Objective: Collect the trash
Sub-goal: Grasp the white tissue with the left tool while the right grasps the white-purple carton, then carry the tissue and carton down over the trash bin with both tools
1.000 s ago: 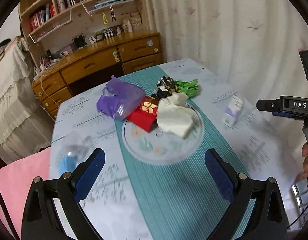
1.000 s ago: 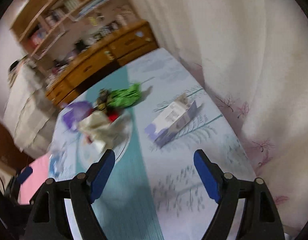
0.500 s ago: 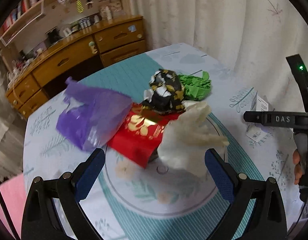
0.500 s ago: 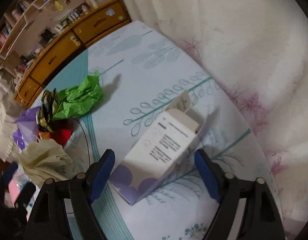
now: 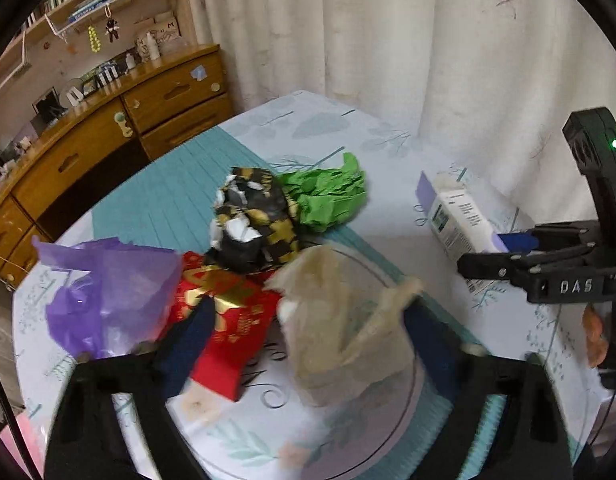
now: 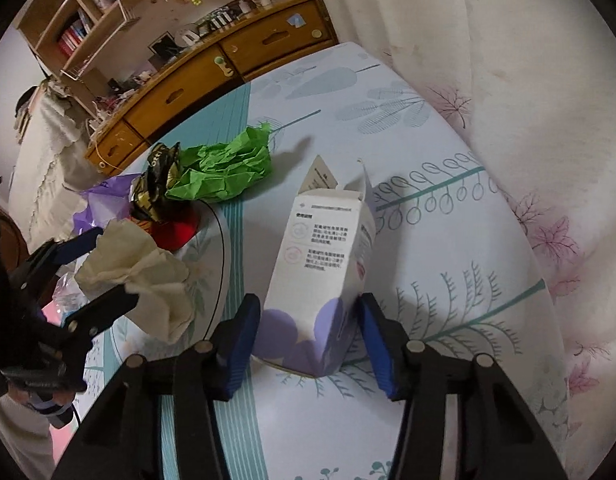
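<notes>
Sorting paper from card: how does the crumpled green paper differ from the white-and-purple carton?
The green paper is crushed into a shapeless wad; the carton keeps its box shape, top flaps open. The paper is plain green and touches other trash; the carton is printed and lies apart. Both rest on the table.

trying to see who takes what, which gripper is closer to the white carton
Right. The right gripper is around the carton, jaws closing on its purple end. The left gripper is off to the side, closing around the crumpled tissue.
</notes>
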The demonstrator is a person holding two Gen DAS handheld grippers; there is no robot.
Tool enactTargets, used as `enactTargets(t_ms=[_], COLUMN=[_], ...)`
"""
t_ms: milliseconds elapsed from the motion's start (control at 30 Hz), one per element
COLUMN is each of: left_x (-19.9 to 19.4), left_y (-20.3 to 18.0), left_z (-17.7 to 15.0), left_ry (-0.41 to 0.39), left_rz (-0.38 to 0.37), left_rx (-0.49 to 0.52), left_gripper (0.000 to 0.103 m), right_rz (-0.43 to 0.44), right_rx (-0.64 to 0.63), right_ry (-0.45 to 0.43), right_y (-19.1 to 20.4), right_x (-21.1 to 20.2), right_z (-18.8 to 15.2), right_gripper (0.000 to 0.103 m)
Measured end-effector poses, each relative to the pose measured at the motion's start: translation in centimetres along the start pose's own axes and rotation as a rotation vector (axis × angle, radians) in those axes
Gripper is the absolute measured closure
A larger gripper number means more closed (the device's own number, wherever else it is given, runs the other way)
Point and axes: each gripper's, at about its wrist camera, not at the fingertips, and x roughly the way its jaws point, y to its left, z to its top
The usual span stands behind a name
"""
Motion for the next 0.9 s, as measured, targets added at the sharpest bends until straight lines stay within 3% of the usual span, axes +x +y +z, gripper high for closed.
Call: enactTargets(t_ms=[33, 67, 100, 167, 233, 533, 900], left_x=[0.1, 0.2, 0.0, -0.5, -1.1, -7.5, -20.0], left_y=[-0.2, -0.4, -0.6, -1.3, -1.9, -6.8, -12.9], left_z=[0.0, 0.0, -0.1, -0.4, -1.0, -4.8, -12.9], left_ry=[0.006, 0.011, 0.003, -0.009, 0.0, 0.014, -0.045], left_rz=[-0.009, -0.017, 0.001, 0.028, 0.053, 0.097, 0.089], left_rx=[-0.006, -0.016, -0.024, -0.033, -0.06, -0.101, -0.143], left_gripper=[0.049, 0.059, 0.059, 0.077, 0.081, 0.085, 0.085], right_rz=[0.007, 0.015, 0.022, 0.034, 0.041, 0.106, 0.245], right_rx=[-0.003, -0.004, -0.003, -0.003, -0.005, 0.004, -0.074], right_ry=[-0.002, -0.004, -0.004, 0.003, 0.006, -0.001, -0.081], right_y=[-0.1, -0.2, -0.3, -0.4, -0.3, 0.9, 3.8], right_x=[0.0, -0.1, -0.2, -0.3, -0.6, -3.9, -13.8], right_z=[-0.1, -0.2, -0.2, -0.4, -0.8, -4.8, -14.7], right_gripper=[0.053, 0.054, 0.055, 0.057, 0.059, 0.066, 0.067])
